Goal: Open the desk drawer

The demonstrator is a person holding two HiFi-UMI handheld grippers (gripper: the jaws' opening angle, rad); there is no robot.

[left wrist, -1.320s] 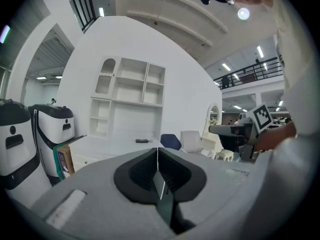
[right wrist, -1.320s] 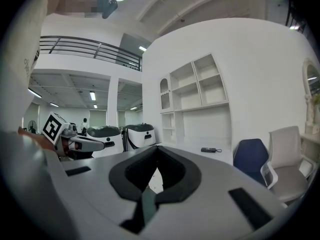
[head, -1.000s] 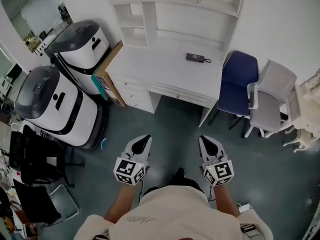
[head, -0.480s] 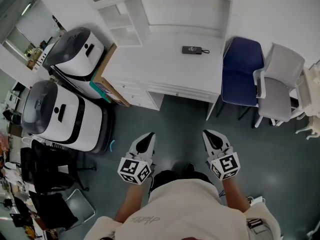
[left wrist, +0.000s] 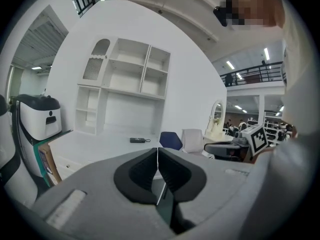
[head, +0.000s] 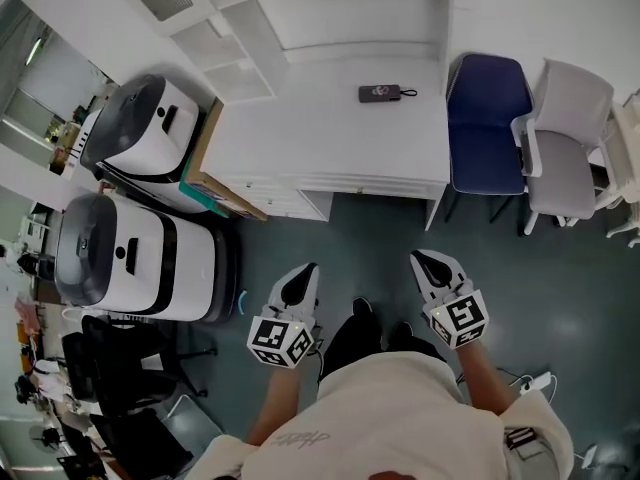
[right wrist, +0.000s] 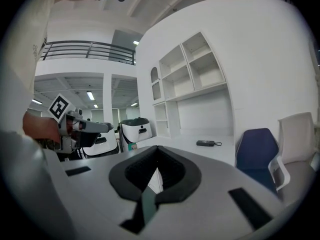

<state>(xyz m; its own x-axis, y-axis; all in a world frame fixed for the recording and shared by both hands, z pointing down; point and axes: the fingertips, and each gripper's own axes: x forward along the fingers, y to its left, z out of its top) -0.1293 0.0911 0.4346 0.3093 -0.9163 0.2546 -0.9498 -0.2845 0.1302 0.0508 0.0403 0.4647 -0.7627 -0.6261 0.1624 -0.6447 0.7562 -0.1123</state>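
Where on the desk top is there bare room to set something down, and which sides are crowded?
Nearly all of the desk top is bare: only a small black device lies near its back right. The floor before the desk is open. Crowded: two white machines at the left, blue chair and grey chair at the right.

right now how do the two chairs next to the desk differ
Colour: the blue chair is dark blue, the grey chair pale grey. Place: the blue chair stands right at the end of the desk; the grey chair stands beyond it. The grey chair shows a white armrest; the blue chair shows none. Both are upright and empty.
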